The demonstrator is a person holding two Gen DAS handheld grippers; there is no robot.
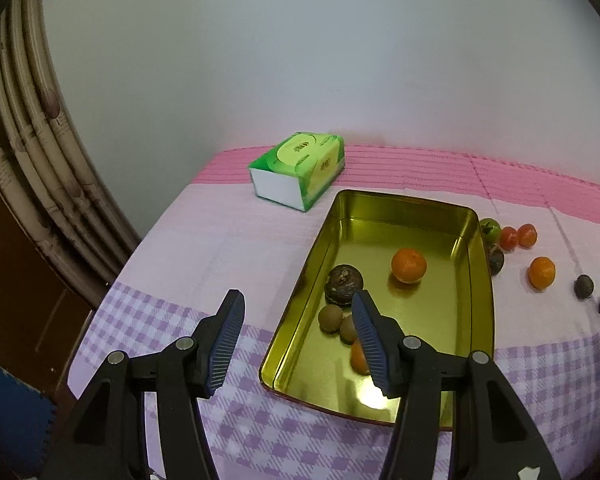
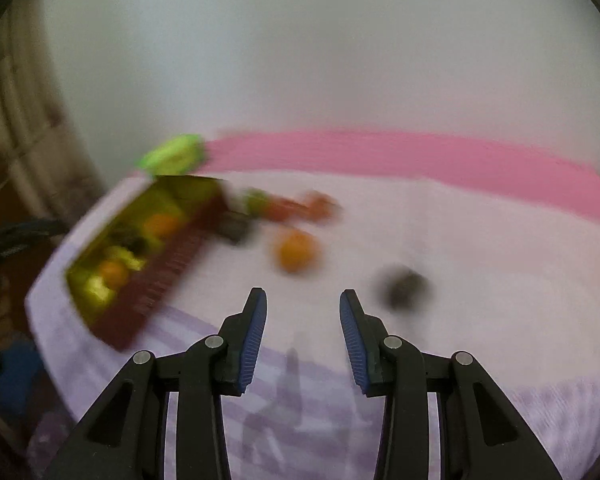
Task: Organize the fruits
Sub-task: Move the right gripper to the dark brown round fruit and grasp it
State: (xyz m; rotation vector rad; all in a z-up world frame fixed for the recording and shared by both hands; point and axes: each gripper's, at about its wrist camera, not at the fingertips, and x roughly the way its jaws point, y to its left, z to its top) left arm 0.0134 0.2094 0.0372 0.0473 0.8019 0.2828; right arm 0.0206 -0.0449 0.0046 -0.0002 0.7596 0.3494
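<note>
Gold tray (image 1: 474,248) sharp only in left view; right view blurred; both tongs (image 1: 298,334) (image 2: 303,334) open, empty.

Cloth-covered table (image 1: 228,240) with gold tray (image 1: 485,320), tissue pack (image 1: 300,172), loose orange (image 1: 541,273), dark fruit (image 1: 583,286).

Open cloth lay between the gold tray (image 1: 474,280) and the tissue pack (image 1: 300,168), and along the tray's left side. Inside, fruit crowded the near left corner; the far end was bare. Right of the tray, loose fruits (image 1: 516,236) clustered against its wall. The right view was blurred, but cloth ahead of the right gripper (image 2: 303,320) seemed free, a dark fruit (image 2: 406,286) just beside.
</note>
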